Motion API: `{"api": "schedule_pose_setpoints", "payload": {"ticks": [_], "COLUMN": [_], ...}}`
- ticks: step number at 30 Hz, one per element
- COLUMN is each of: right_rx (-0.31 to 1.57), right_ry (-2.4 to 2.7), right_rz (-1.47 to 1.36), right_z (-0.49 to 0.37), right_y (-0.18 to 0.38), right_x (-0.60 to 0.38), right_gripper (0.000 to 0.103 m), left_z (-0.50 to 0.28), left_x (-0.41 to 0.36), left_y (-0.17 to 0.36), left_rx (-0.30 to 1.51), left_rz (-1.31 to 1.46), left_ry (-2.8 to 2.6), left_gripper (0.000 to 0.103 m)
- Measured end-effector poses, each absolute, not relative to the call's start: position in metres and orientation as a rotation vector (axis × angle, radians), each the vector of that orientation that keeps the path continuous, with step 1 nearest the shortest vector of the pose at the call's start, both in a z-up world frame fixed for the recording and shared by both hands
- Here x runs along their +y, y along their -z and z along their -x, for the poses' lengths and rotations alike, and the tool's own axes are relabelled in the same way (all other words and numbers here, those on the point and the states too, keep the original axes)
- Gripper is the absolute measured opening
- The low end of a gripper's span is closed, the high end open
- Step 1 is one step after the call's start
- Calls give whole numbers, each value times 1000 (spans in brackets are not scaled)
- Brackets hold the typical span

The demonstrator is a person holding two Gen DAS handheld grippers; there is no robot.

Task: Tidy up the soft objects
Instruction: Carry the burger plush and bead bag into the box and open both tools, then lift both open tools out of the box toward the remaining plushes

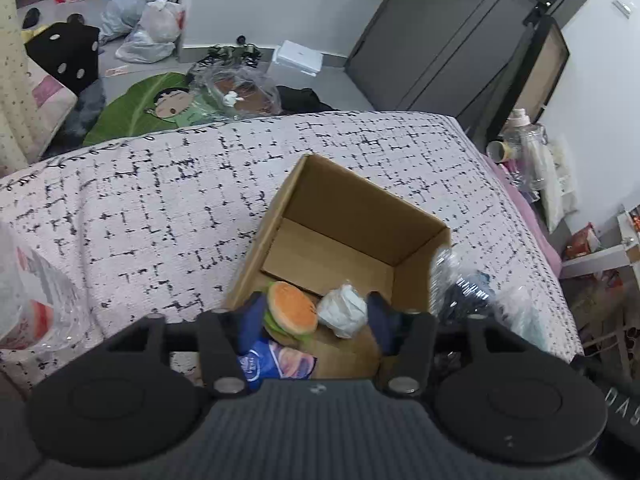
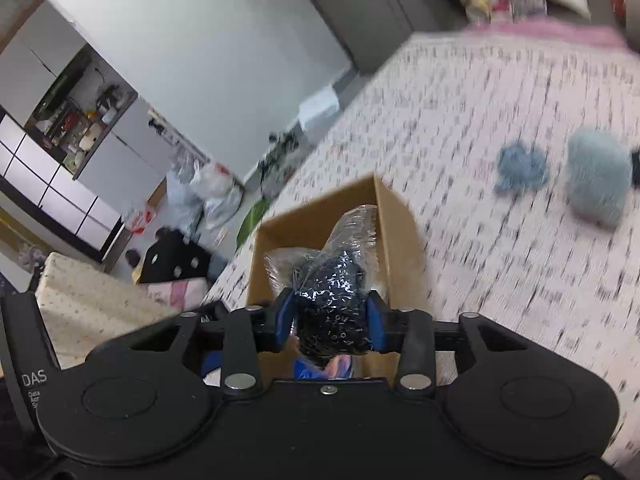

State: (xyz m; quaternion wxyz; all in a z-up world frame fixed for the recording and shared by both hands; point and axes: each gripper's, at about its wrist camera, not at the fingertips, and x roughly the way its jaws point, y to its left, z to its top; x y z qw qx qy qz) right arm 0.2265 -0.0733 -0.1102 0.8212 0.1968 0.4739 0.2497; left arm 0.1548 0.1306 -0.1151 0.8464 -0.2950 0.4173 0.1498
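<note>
An open cardboard box (image 1: pixel 360 216) stands on the white, black-flecked bed cover (image 1: pixel 160 200). Inside it lie a plush burger (image 1: pixel 290 308), a white wrapped bundle (image 1: pixel 344 310) and a blue printed packet (image 1: pixel 276 362). My left gripper (image 1: pixel 316 312) is open and empty, hovering over the box's near end. My right gripper (image 2: pixel 330 316) is shut on a dark blue patterned soft item in clear plastic wrap (image 2: pixel 334 300), held over the box (image 2: pixel 396 216); the item also shows in the left wrist view (image 1: pixel 464 292) beside the box's right wall.
Two fluffy blue soft items (image 2: pixel 520 170) (image 2: pixel 596 176) lie on the bed cover to the right of the box. A clear plastic packet (image 1: pixel 28 300) sits at the bed's left edge. Bags, a green leaf mat (image 1: pixel 136 108) and clutter cover the floor beyond.
</note>
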Motion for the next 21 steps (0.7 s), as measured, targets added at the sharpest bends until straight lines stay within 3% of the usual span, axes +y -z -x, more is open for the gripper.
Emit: {"api": "schedule_pose_setpoints", "payload": {"ticks": [3, 4, 8, 15, 21], "right_rx": [1012, 1001, 992, 978, 955], "right_ry": [-508, -495, -453, -406, -328], "right_rz": [-454, -451, -458, -440, -432], "right_z": [-225, -223, -220, -217, -215], "right_y": [109, 108, 104, 101, 101], "right_x": [-82, -85, -100, -127, -150], "right_gripper": [79, 82, 89, 103, 103], "left_z": [-153, -153, -153, -149, -152], "left_x": [129, 129, 125, 110, 95], "left_y": [111, 110, 106, 95, 87], "left_rx": [875, 875, 882, 859, 852], "left_rz": [597, 593, 577, 526, 477], "left_ry": [-343, -355, -380, -394, -381], "left_gripper": [70, 71, 77, 79, 79]}}
